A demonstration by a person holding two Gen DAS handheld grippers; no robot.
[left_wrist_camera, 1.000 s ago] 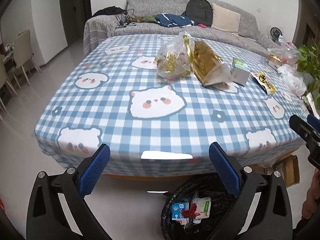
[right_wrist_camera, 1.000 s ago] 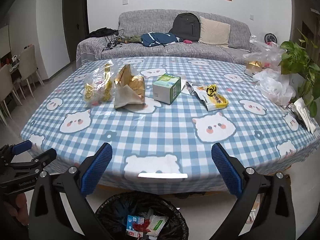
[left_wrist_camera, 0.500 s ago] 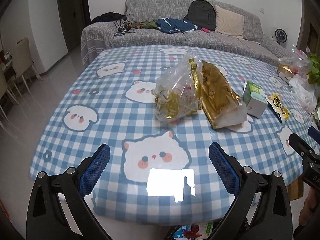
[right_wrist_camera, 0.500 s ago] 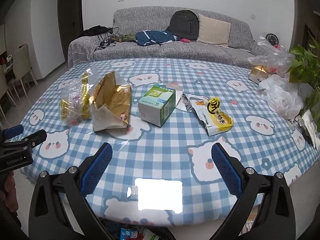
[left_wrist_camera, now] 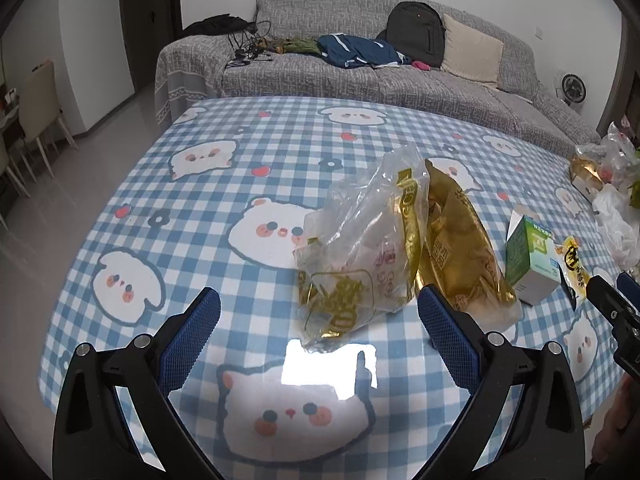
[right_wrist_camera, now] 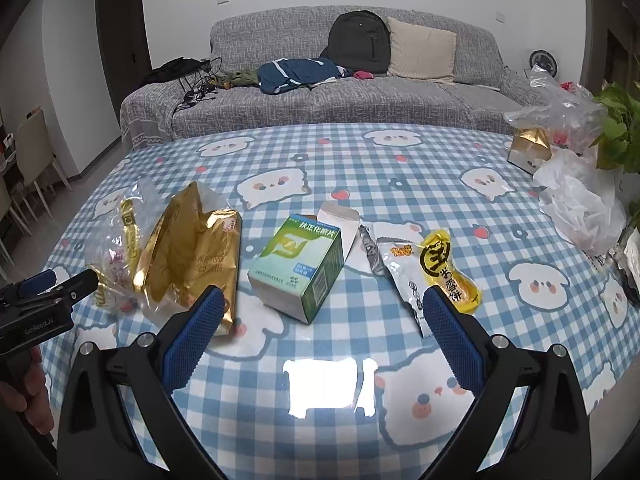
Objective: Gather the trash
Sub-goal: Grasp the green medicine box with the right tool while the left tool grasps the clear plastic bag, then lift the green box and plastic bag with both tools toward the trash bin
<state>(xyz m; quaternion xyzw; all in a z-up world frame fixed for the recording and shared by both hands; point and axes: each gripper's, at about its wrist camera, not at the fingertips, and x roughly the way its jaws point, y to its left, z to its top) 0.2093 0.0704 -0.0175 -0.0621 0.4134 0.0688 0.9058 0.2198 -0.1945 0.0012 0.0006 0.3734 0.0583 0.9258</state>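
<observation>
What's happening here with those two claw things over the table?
A person is holding a two-finger gripper in each hand to clear trash off the checked tablecloth. Both are open and empty. The left gripper faces a clear plastic bag beside a gold foil bag; the right gripper faces a green and white carton and a yellow snack wrapper. Nothing is picked up at this moment.

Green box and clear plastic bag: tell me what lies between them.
The gold foil bag lies between the clear plastic bag and the green box, leaning against the clear one. The right wrist view shows it best.
</observation>
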